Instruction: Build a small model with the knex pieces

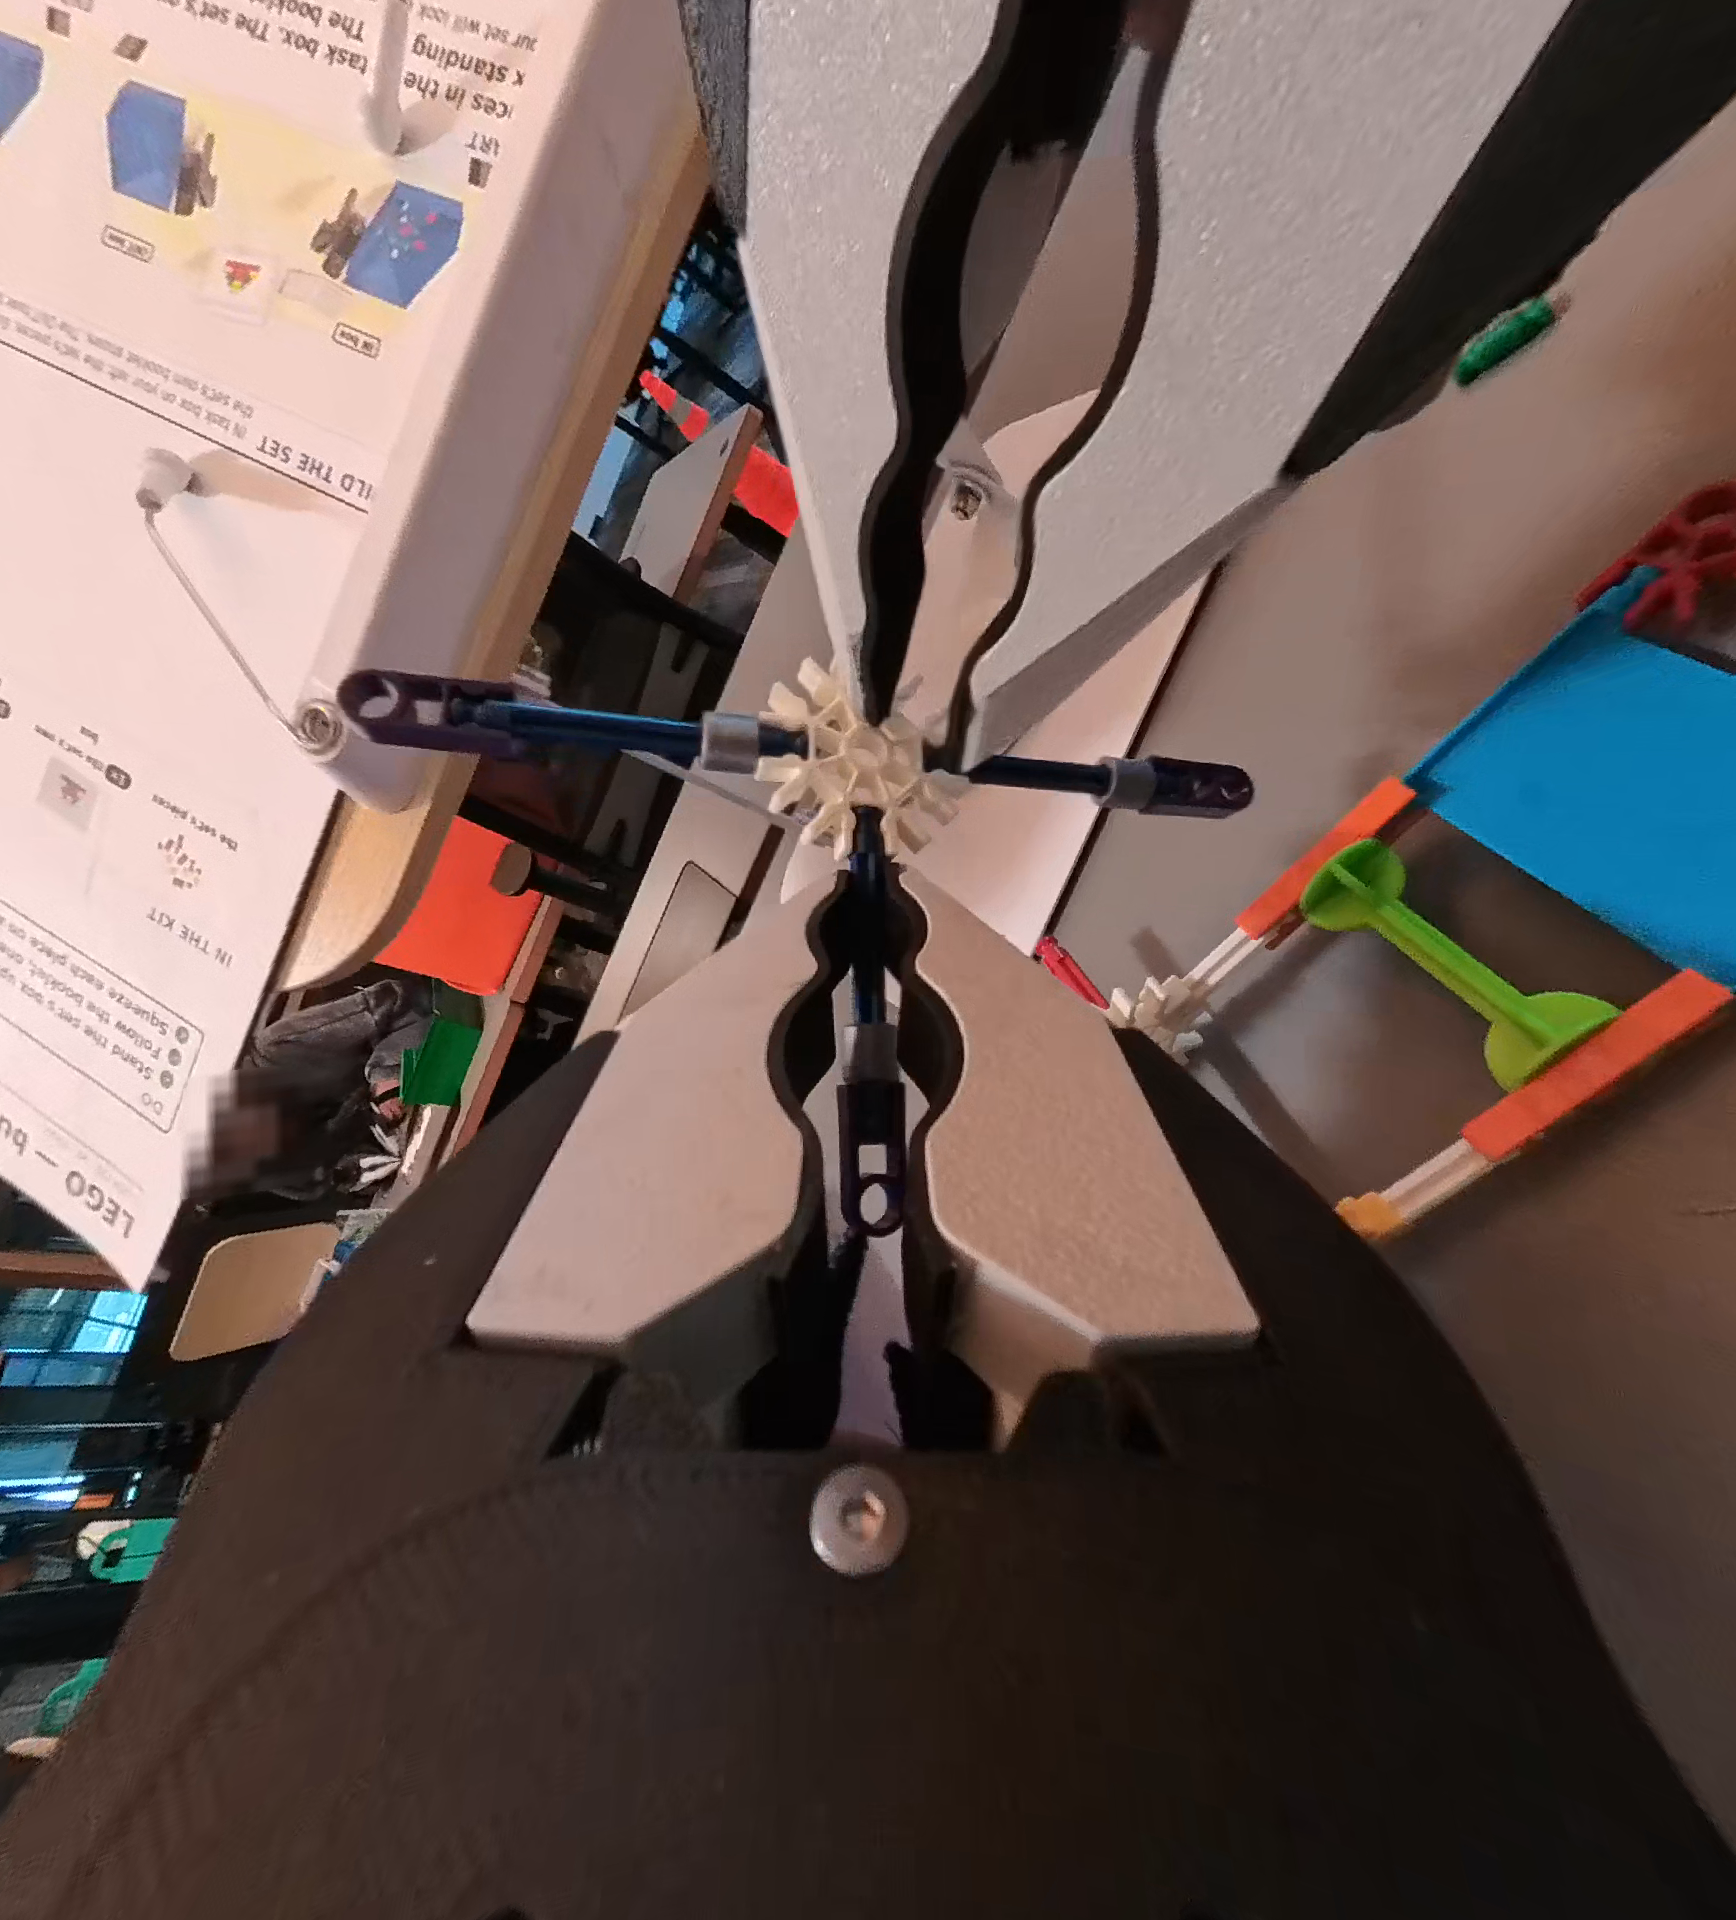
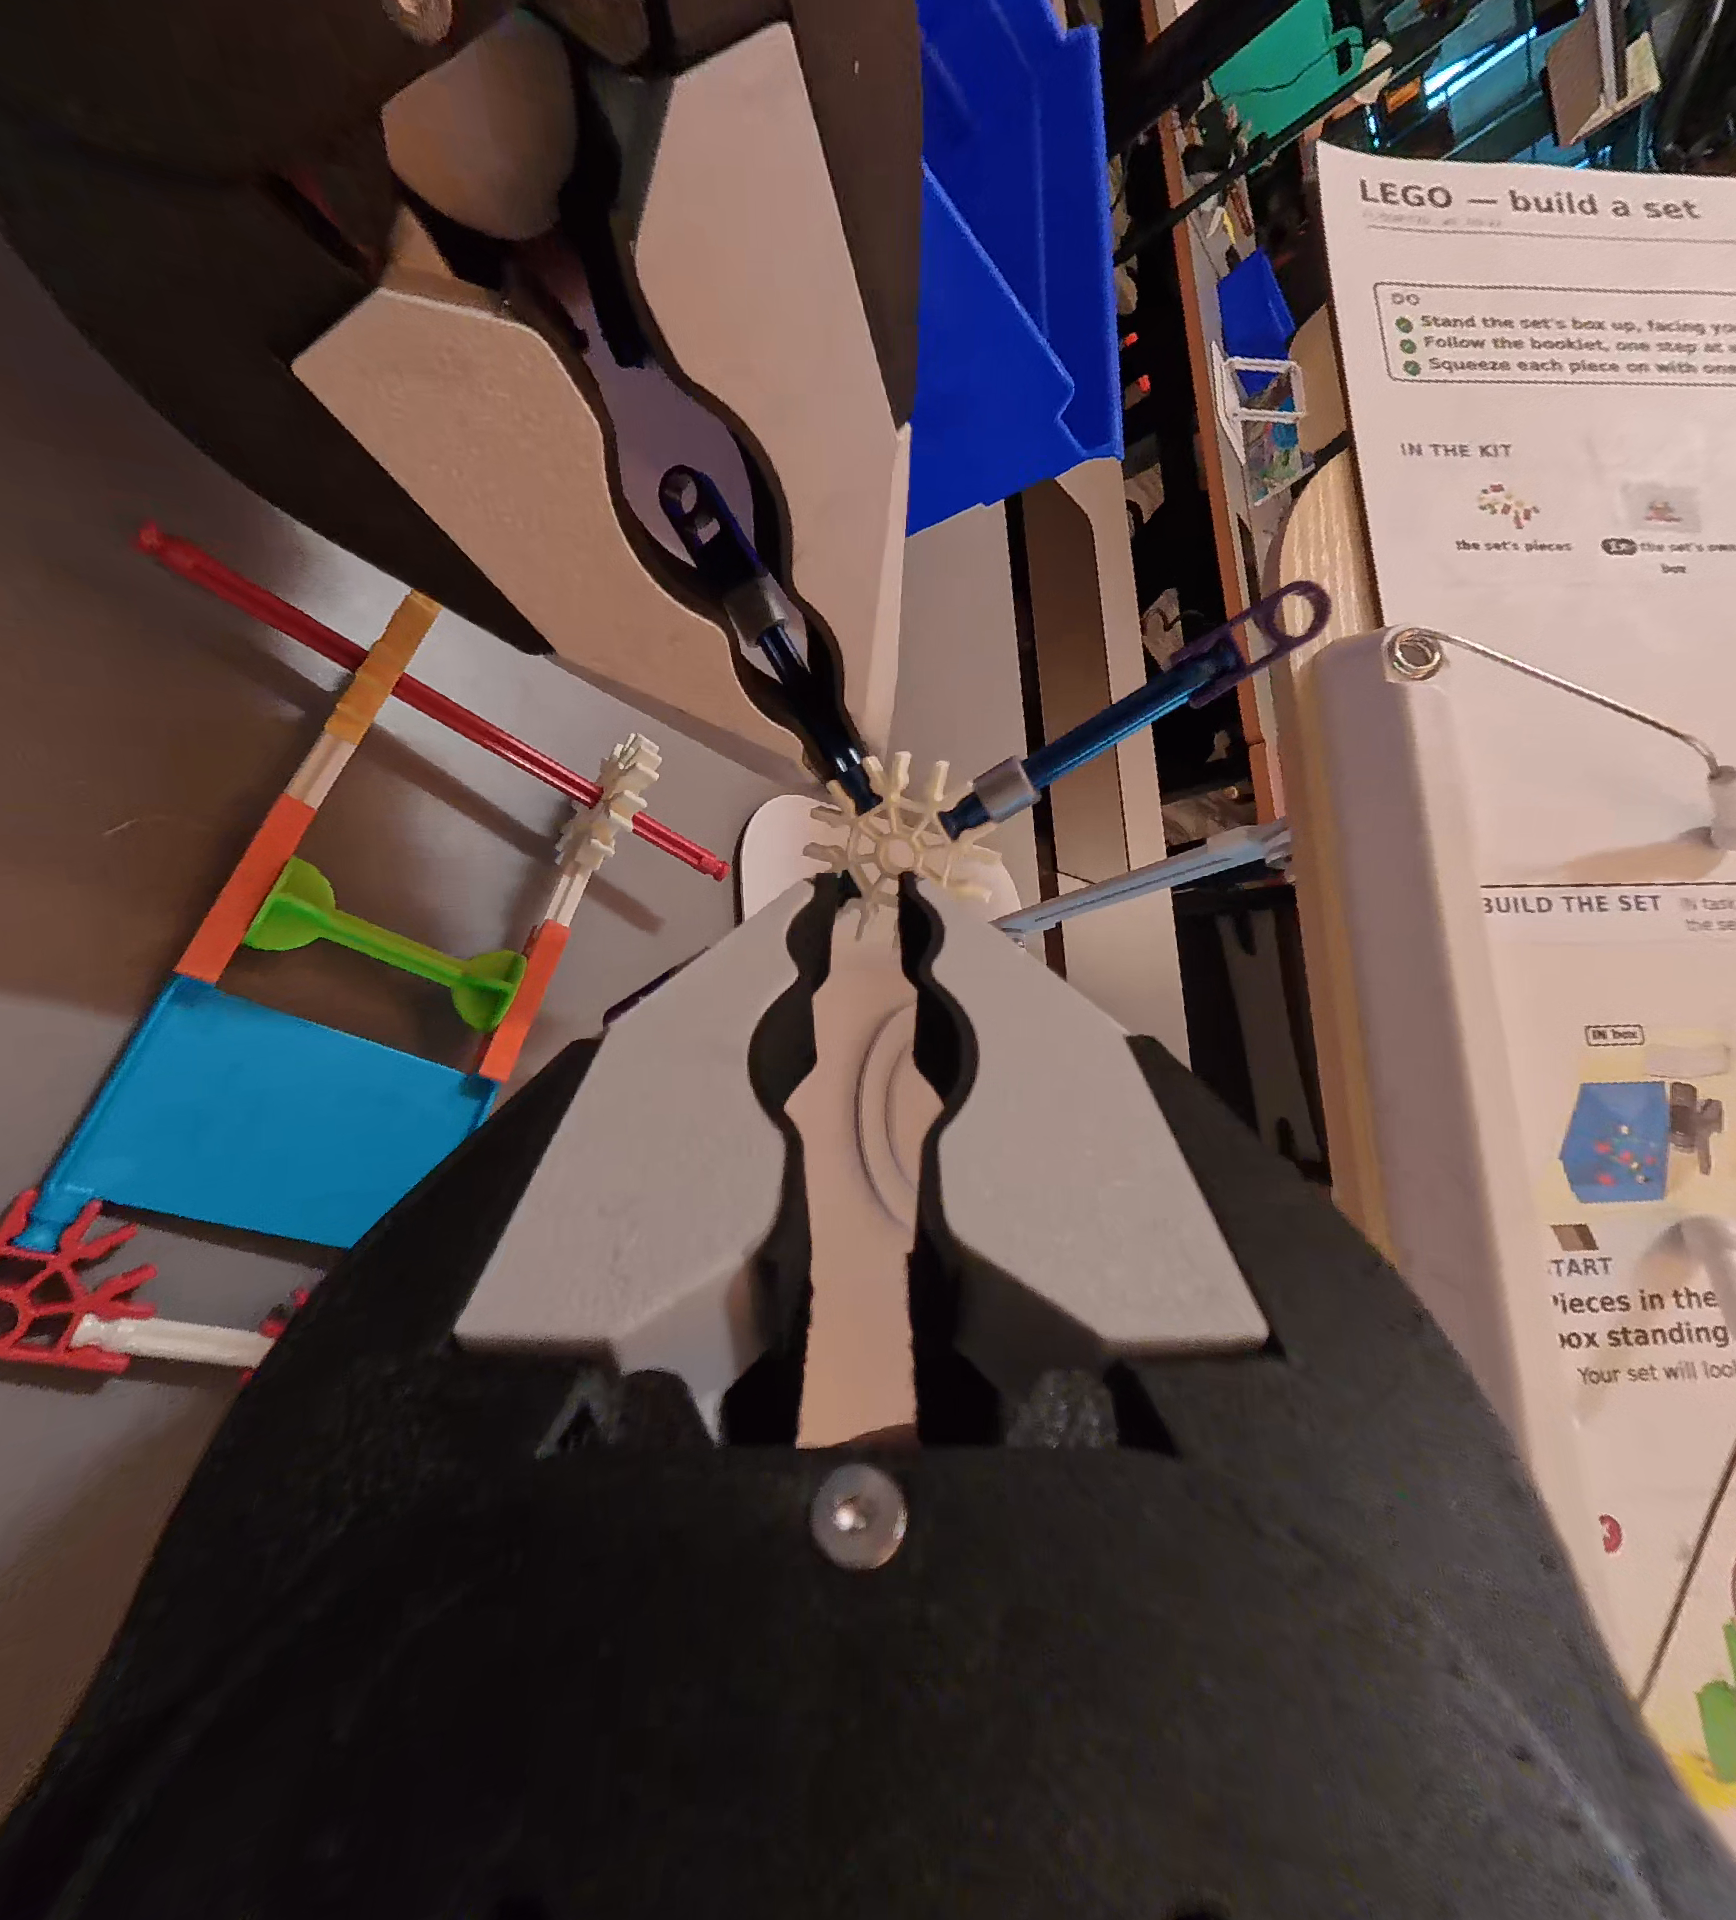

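My left gripper (image 1: pixel 866 1049), lower centre of its frame, is closed on one dark blue plastic rod (image 1: pixel 865 1023) plugged into a cream snowflake-shaped plastic connector (image 1: pixel 851 764). My right gripper (image 2: pixel 862 914), mid-frame, pinches that connector's rim, seemingly steadying the hub between both tools. Two more rods radiate free. A flat multicoloured rod-and-panel assembly (image 2: pixel 272 1112) lies on the grey table (image 2: pixel 33 831), left of frame.

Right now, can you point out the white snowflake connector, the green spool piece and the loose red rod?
white snowflake connector (image 2: pixel 895 852): right wrist view, on its hub.
green spool piece (image 2: pixel 386 951): right wrist view, on the middle of its shaft.
red rod (image 2: pixel 490 722): right wrist view, mid-length, on the tabletop.
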Demonstrator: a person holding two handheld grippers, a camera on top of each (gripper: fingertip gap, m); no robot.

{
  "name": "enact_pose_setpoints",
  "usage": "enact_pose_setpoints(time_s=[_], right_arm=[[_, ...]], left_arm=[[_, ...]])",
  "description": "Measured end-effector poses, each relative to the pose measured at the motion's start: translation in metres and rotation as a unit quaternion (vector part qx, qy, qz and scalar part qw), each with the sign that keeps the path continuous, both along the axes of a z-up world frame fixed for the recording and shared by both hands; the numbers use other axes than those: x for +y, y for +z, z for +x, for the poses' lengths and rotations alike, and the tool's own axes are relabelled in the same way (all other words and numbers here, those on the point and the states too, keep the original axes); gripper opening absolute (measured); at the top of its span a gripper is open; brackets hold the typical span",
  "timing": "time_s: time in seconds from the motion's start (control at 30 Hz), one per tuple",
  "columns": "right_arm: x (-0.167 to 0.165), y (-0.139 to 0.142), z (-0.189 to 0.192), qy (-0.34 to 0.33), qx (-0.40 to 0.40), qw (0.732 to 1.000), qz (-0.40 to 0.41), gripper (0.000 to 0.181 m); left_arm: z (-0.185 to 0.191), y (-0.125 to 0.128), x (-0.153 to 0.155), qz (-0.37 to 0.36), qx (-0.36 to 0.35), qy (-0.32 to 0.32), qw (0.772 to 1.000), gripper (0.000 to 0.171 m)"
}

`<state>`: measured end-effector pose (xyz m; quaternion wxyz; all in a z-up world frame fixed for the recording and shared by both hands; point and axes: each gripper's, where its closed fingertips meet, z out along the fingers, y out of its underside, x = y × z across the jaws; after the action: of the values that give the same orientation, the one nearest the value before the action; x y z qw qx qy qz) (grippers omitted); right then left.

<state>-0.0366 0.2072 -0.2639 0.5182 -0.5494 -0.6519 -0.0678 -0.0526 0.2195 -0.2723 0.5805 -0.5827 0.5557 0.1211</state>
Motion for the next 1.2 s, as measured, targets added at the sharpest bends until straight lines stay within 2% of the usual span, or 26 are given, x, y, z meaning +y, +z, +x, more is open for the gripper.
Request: enact_pose_setpoints(time_s=[0.13,0.27,0.37,0.53,0.6,0.67,0.8,0.97,1.03,1.2], right_arm=[[-0.003,0.010,0.004,0.007,0.001,1.000,0.004,0.019],[0.005,0.020,0.015,-0.020,0.006,1.000,0.017,0.029],[0.008,0.015,0.021,-0.027,-0.032,0.998,0.038,0.019],[0.010,0.019,0.024,-0.031,-0.039,0.998,0.049,0.012],[0.008,0.021,0.026,-0.028,-0.036,0.998,0.044,0.018],[0.007,0.024,0.028,-0.027,-0.040,0.998,0.044,0.010],[0.007,0.020,0.030,-0.028,-0.064,0.996,0.051,0.007],[0.010,0.025,0.026,-0.036,-0.033,0.998,0.047,0.006],[0.012,0.031,0.027,-0.042,-0.011,0.998,0.046,0.006],[0.010,0.052,0.024,-0.041,0.060,0.997,0.031,0.006]], left_arm=[[-0.002,0.006,0.000,0.008,-0.004,0.004,1.000,0.002],[0.002,0.013,-0.006,0.021,-0.010,-0.007,1.000,0.002],[0.006,0.017,-0.013,0.036,-0.002,-0.018,0.999,0.002],[0.008,0.019,-0.014,0.046,-0.004,-0.025,0.999,0.002],[0.009,0.022,-0.015,0.053,-0.006,-0.027,0.998,0.002],[0.011,0.024,-0.017,0.059,-0.004,-0.031,0.998,0.002],[0.011,0.024,-0.016,0.072,0.004,-0.027,0.997,0.003],[0.000,0.037,-0.015,0.063,-0.028,-0.015,0.998,0.011],[-0.007,0.053,-0.016,0.069,-0.048,0.001,0.996,0.015],[-0.026,0.069,-0.018,0.017,-0.109,0.029,0.994,0.031]])
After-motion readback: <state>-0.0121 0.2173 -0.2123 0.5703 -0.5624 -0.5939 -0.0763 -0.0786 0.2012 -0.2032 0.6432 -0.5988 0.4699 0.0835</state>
